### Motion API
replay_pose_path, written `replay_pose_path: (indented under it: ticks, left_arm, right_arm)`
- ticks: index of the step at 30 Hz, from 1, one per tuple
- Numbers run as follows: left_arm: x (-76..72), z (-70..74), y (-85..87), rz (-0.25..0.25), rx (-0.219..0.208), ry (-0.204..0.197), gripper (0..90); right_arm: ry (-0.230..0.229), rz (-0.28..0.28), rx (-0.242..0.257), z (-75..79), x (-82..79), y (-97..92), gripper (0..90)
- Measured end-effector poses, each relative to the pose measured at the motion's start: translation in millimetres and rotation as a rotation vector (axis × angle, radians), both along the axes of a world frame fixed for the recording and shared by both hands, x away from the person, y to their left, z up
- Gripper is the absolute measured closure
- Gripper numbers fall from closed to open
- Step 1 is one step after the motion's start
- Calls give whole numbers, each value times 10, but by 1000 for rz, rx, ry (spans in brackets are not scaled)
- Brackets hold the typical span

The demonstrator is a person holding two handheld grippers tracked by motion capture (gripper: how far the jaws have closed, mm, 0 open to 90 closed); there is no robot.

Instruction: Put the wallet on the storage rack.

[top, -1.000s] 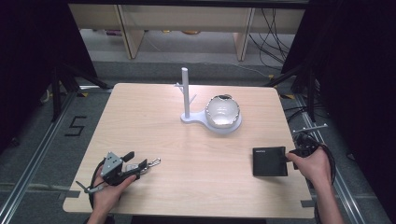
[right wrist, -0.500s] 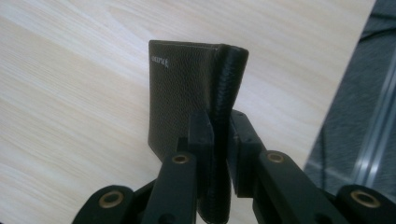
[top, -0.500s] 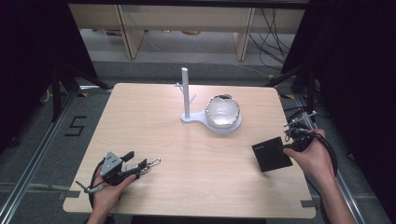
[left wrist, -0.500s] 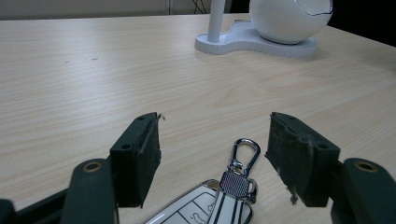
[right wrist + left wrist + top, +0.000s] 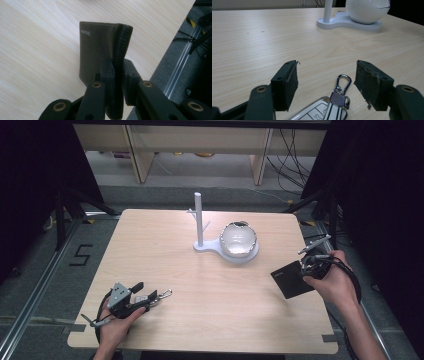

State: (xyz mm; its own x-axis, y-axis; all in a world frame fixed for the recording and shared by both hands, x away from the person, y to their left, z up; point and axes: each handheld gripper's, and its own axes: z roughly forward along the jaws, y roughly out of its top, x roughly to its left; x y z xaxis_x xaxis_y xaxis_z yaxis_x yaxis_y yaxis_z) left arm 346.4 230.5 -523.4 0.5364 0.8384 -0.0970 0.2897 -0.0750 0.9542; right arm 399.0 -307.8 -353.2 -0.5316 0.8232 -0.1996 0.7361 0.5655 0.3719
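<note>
Left gripper [image 5: 150, 299] unmoved at the near-left of the table [image 5: 165, 250], jaws apart around a car key fob [image 5: 324, 110] with a carabiner clip [image 5: 343, 80]. White stand [image 5: 200, 222] and white bowl [image 5: 239, 239] mid-table, as before. Right gripper [image 5: 117, 72] clamped on the spine of the black wallet [image 5: 292, 279]; the wallet, flat on the table a second ago, now raised and tilted over the right edge.

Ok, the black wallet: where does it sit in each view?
High view: black wallet at right, pinched by the right gripper.
Left gripper view: not in it.
Right gripper view: wallet at centre, its folded edge between the fingers.
Shared landmark: the light wooden table, seen in every view.
</note>
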Motion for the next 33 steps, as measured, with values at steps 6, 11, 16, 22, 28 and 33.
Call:
replay_pose_path:
  ticks: [6,11,16,22,28,33]
  left_arm:
    - [1,1,-3,-3,5,-2,340]
    - [1,1,-2,-5,7,-3,340]
    - [1,2,-3,-5,9,-4,340]
    - [1,0,-2,-2,2,-1,340]
    - [1,1,-3,-2,4,-1,340]
    - [1,1,-2,-2,3,-1,341]
  right_arm:
    - [-26,15,-19,22,1,16,823]
    - [-50,41,-26,49,6,39,822]
    - [-63,47,-31,67,14,64,822]
    - [-69,71,-43,87,43,101,822]
    - [-88,93,-59,114,73,140,822]
    - [-96,98,-68,150,87,173,822]
